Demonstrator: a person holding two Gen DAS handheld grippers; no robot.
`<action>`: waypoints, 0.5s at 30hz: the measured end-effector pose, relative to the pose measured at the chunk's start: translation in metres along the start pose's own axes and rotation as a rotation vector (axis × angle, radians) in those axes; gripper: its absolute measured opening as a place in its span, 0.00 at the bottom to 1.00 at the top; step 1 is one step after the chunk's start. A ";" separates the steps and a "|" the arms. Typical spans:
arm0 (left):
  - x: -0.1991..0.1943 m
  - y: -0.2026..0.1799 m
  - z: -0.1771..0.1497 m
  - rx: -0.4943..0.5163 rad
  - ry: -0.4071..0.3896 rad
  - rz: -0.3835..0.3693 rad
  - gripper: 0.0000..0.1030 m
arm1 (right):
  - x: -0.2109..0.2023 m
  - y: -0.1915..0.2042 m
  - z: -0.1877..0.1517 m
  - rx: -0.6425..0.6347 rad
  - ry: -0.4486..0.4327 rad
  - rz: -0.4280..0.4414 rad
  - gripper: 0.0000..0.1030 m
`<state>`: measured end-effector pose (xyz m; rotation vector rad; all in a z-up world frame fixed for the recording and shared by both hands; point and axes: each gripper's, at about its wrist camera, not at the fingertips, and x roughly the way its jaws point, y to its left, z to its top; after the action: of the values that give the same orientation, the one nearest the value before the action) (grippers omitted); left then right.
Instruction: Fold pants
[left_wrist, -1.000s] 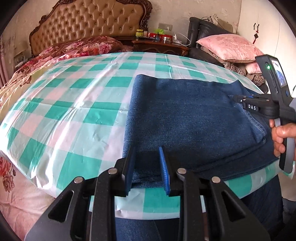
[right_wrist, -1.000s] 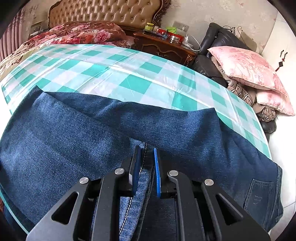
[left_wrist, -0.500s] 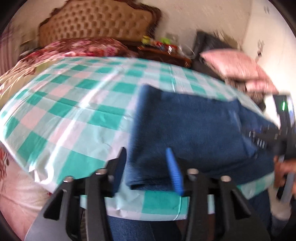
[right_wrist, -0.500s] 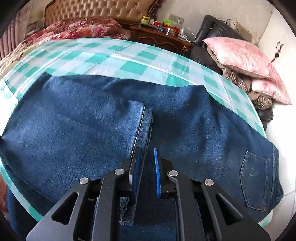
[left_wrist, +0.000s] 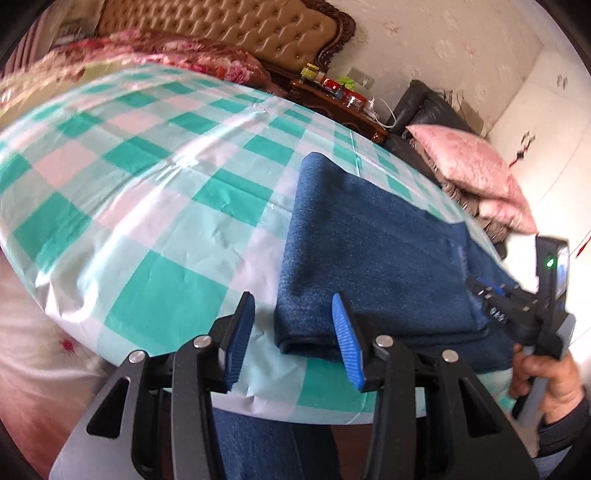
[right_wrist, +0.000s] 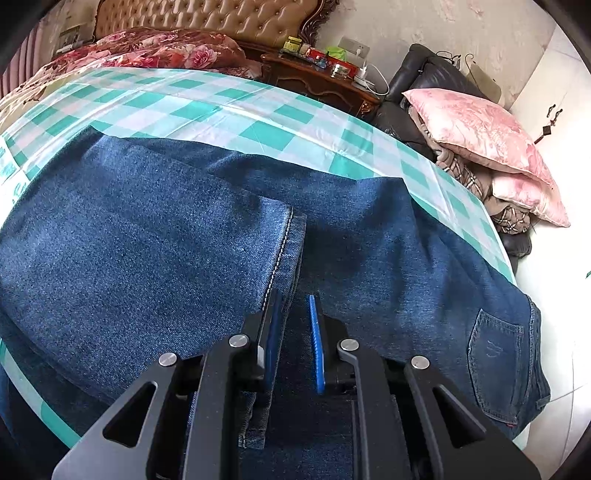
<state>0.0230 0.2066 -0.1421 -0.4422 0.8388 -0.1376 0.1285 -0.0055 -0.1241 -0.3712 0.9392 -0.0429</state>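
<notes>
Left gripper (left_wrist: 293, 338) closing with nothing pinched, jaws straddling the folded corner of the jeans (left_wrist: 373, 258), seemingly lined up to grip that fold edge. Right gripper (right_wrist: 293, 341) narrow and opening, hem (right_wrist: 284, 243) just off its pads, apparently letting go. Jeans lying folded across the checked tablecloth (left_wrist: 147, 192) at the near edge; pink pillow (right_wrist: 476, 129) and nightstand (right_wrist: 317, 79) well clear, no obstruction.

Dark blue denim pants (right_wrist: 147, 251) on a teal, white and pink checked cloth (left_wrist: 147, 206)

The small items on the nightstand (right_wrist: 321, 77) are too tiny to identify, the bedspread (left_wrist: 122, 48) blurred.
</notes>
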 end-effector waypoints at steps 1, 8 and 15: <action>-0.001 0.002 -0.001 -0.010 0.004 -0.010 0.37 | 0.000 0.000 0.001 -0.003 0.003 -0.002 0.14; -0.001 0.019 0.000 -0.124 0.030 -0.125 0.18 | -0.001 0.000 0.012 -0.036 0.064 -0.020 0.24; -0.018 -0.006 0.007 -0.021 -0.029 -0.094 0.15 | -0.065 0.025 0.082 -0.100 -0.062 0.103 0.65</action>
<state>0.0163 0.2086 -0.1228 -0.5021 0.7919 -0.2086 0.1519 0.0550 -0.0376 -0.4136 0.9002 0.1089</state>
